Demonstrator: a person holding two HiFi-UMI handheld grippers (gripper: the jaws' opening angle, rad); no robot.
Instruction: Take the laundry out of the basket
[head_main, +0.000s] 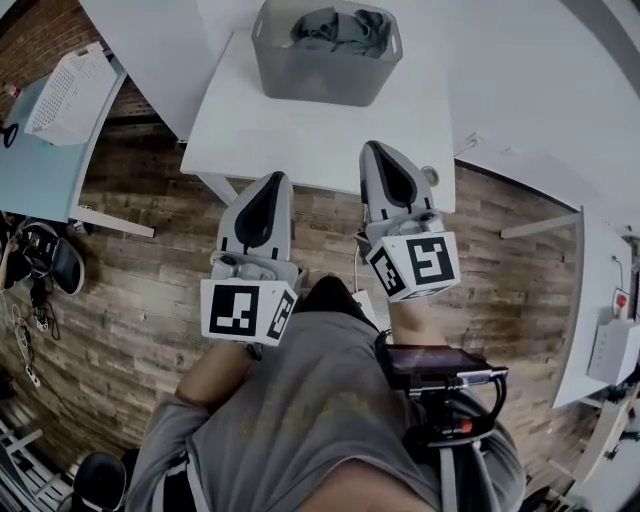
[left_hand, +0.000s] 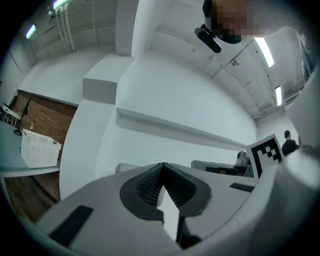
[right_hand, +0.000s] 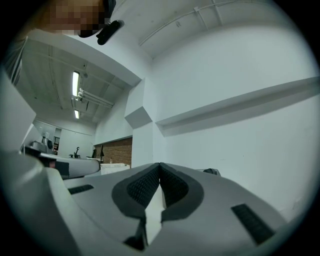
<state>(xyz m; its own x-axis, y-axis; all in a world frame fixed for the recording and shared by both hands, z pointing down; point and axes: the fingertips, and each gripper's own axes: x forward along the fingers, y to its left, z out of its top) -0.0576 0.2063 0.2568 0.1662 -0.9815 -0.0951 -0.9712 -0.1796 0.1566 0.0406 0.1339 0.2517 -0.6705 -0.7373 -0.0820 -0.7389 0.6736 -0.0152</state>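
Note:
A grey basket (head_main: 325, 72) stands at the far side of a white table (head_main: 300, 140), with dark grey laundry (head_main: 340, 30) heaped inside it. In the head view my left gripper (head_main: 275, 178) hovers at the table's near edge, left of centre, shut and empty. My right gripper (head_main: 372, 147) reaches slightly further over the table, also shut with nothing in it. Both point toward the basket and stay well short of it. In the left gripper view the left gripper (left_hand: 162, 165) has its pads meeting at the tips, and so does the right gripper (right_hand: 160, 165) in its own view.
A white perforated basket (head_main: 68, 92) lies on a pale table (head_main: 40, 170) at the left. More white tables (head_main: 590, 330) stand at the right. Chairs and cables (head_main: 35, 265) clutter the wooden floor at the left. A black device (head_main: 440, 365) hangs at the person's chest.

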